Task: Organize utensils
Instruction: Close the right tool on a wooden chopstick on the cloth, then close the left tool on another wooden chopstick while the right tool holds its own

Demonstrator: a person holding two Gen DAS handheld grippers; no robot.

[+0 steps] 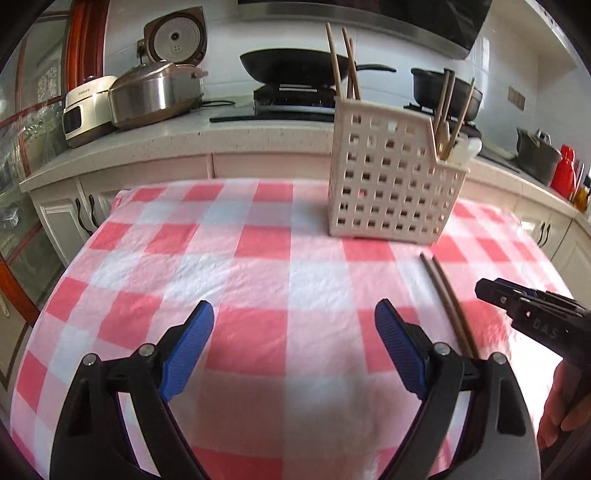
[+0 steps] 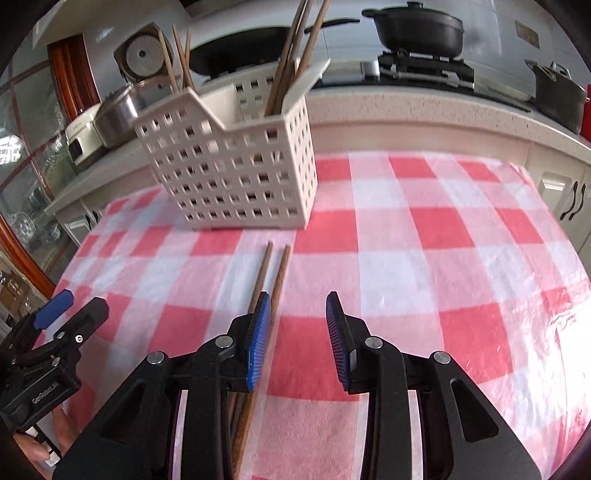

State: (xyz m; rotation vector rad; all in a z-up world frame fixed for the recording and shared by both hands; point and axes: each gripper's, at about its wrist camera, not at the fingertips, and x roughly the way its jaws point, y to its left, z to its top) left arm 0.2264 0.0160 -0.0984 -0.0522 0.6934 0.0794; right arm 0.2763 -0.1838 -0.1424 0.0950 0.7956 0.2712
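Note:
A white perforated utensil basket stands on the red-and-white checked tablecloth, with several wooden chopsticks upright in it; it also shows in the right wrist view. Two brown chopsticks lie side by side on the cloth in front of the basket, also seen in the left wrist view. My right gripper is open and empty, hovering just above and right of the lying chopsticks. My left gripper is open and empty over the cloth, left of the chopsticks.
A kitchen counter runs behind the table with rice cookers, a wok and a black pot on the stove. Cabinets stand beyond the table's far edge. A red bottle is at right.

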